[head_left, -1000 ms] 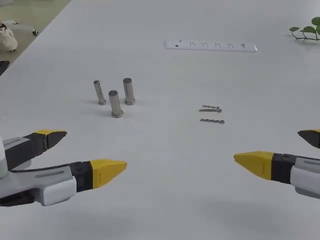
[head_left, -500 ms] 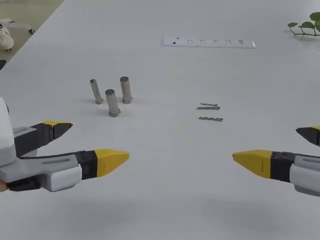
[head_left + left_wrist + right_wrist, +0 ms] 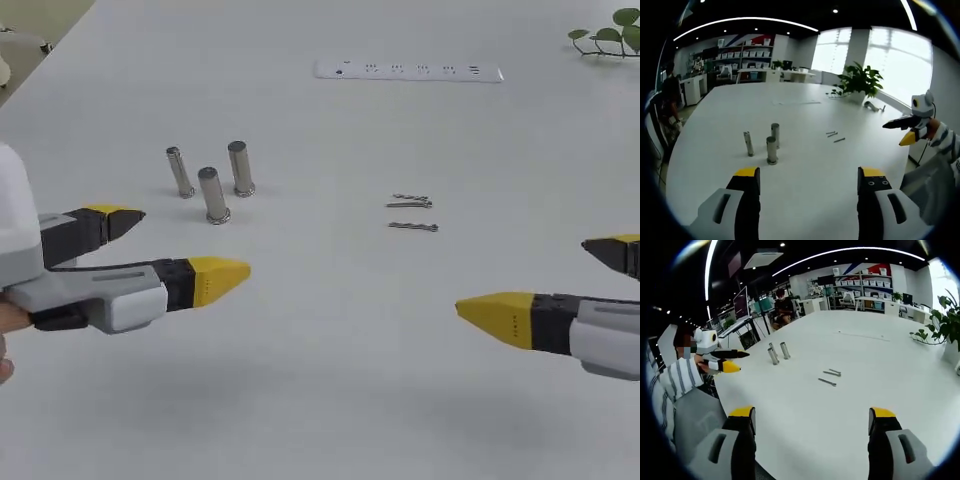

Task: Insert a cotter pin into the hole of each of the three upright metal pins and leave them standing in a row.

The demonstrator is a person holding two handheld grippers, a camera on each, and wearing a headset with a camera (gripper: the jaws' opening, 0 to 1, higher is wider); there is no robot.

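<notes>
Opening position. My left claw (image 3: 190,242), jaws apart and empty, hovers over the white counter (image 3: 330,390), facing three upright metal pins (image 3: 211,195) clustered just ahead. My right claw (image 3: 520,277), likewise apart and empty, is nearer the three cotter pins (image 3: 413,226), which lie flat ahead and to its left, long axes crosswise. Beyond them lies a power strip (image 3: 410,71). The room is an open-plan office.

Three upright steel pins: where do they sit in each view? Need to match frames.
Head view: three upright steel pins in the upper left, clustered on the white table.
Left gripper view: just left of centre.
Right gripper view: upper left of centre.
Shared landmark: small silver cotter pins, lying to their right in every view.
</notes>
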